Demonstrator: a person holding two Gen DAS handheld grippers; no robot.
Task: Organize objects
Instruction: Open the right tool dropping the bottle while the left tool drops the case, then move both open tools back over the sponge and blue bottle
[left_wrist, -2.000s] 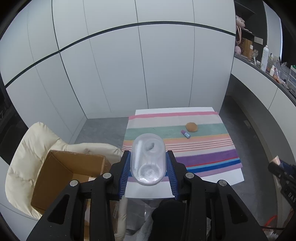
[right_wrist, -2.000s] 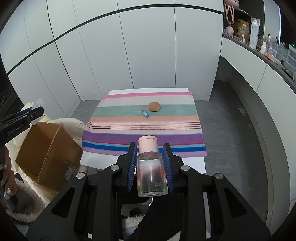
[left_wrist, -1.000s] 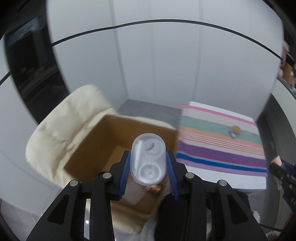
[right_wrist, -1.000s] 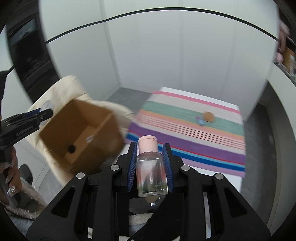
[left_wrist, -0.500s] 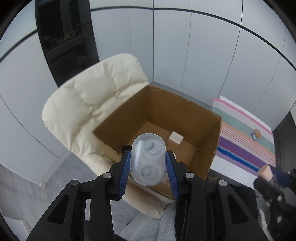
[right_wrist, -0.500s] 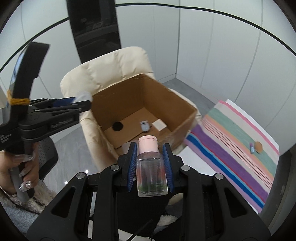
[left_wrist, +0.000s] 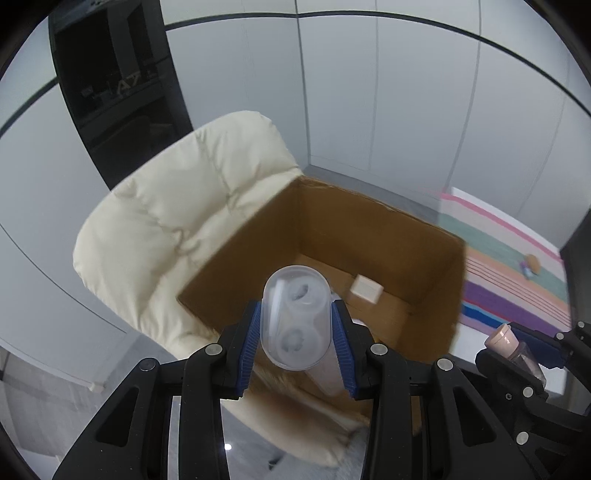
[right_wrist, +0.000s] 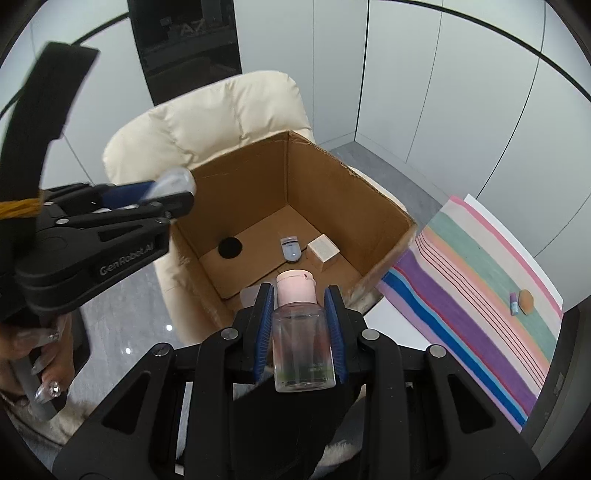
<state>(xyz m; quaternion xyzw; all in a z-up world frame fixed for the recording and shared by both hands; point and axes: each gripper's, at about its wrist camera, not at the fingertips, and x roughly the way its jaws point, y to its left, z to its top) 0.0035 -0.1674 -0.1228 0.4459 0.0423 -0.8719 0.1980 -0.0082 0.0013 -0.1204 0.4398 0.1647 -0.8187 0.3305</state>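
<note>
Cardboard box (right_wrist: 332, 206) is sitting open-topped on a cream padded chair (right_wrist: 221, 107), just beside the bench (right_wrist: 391, 317) that is carrying a striped cloth (right_wrist: 480, 280). Lying on the box floor are a small white cube (right_wrist: 323, 252), a grey-blue clip-like item (right_wrist: 290, 249) just beside it, and a black round disc (right_wrist: 229, 247) set apart near the left wall.

Left gripper (left_wrist: 297, 334) is hanging above the near edge of the box, its blue-padded jaws partly closed and pressing on both sides of a clear plastic contact lens case (left_wrist: 295, 317), which is pointing end-on at the camera. In the right wrist view the same gripper is reaching in from the left over the box's near-left corner, and a hand (right_wrist: 44, 354) with decorated nails is gripping its handle.

Right gripper (right_wrist: 300, 328) is poised over the near rim of the box, its jaws narrowly set and clamping a clear bottle (right_wrist: 301, 350) with a pink cap (right_wrist: 296, 288), cap pointing toward the box.

Resting on the green band of the cloth, well apart from the box, are a brown rounded object (right_wrist: 526, 300) and a small blue-purple tube (right_wrist: 513, 303), the two touching or nearly so.
</note>
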